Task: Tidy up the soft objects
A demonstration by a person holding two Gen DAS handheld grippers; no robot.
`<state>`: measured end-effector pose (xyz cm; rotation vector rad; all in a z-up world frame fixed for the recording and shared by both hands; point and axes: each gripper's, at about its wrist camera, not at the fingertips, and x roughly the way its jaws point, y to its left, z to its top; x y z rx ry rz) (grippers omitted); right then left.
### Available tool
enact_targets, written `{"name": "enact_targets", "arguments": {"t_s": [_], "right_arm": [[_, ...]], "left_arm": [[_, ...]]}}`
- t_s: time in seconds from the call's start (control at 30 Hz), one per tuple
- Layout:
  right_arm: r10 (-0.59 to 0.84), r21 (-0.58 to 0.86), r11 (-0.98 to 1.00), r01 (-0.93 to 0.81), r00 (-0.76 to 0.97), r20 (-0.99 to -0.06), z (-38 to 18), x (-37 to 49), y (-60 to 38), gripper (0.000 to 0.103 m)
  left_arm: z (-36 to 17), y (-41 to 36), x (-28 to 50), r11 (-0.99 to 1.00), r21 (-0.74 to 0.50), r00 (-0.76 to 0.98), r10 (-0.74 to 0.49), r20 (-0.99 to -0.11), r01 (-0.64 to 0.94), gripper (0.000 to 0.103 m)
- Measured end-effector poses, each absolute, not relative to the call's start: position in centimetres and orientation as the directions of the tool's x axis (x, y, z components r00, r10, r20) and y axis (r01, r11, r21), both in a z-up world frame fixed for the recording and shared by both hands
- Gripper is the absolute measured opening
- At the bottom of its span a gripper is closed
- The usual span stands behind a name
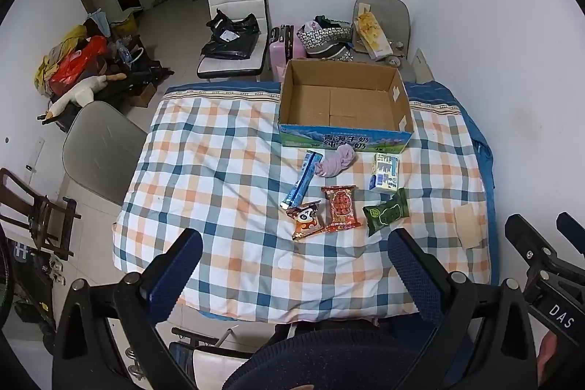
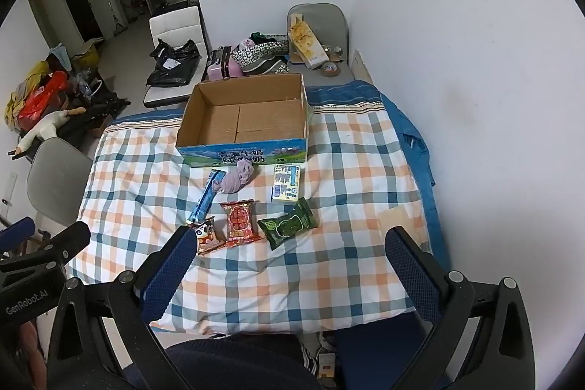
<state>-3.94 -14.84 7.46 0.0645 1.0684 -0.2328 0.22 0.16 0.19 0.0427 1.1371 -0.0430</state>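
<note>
On the checked cloth [image 1: 219,170] an open box [image 1: 343,105] stands bare inside, so nothing is sorted yet. Just before the box lie a carton [image 1: 384,172], sock [image 1: 336,162], blue stick [image 1: 301,180] and three packets [image 1: 340,209], with clear room around. Both grippers, left [image 1: 292,276] and right [image 2: 289,273], hover spread and holding nothing.

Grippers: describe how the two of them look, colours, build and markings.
Both match: the left gripper and right gripper have black angular frames with silver bolts and blue textured finger pads. White lettering reads "GenRobot.AI" on the left and "DAS" on the right.
</note>
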Motion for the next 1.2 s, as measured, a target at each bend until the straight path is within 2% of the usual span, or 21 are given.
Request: {"name": "enact_targets", "arguments": {"t_s": [1.2], "right_arm": [[-0.155,-0.057,0.974,0.218,0.466,-0.871,7.7,-3.7,-14.8,0.103]], "left_arm": [[1.5,-0.3,1.4,0.998,0.011,0.437,-0.014,-0.900,0.056,0.103]]}}
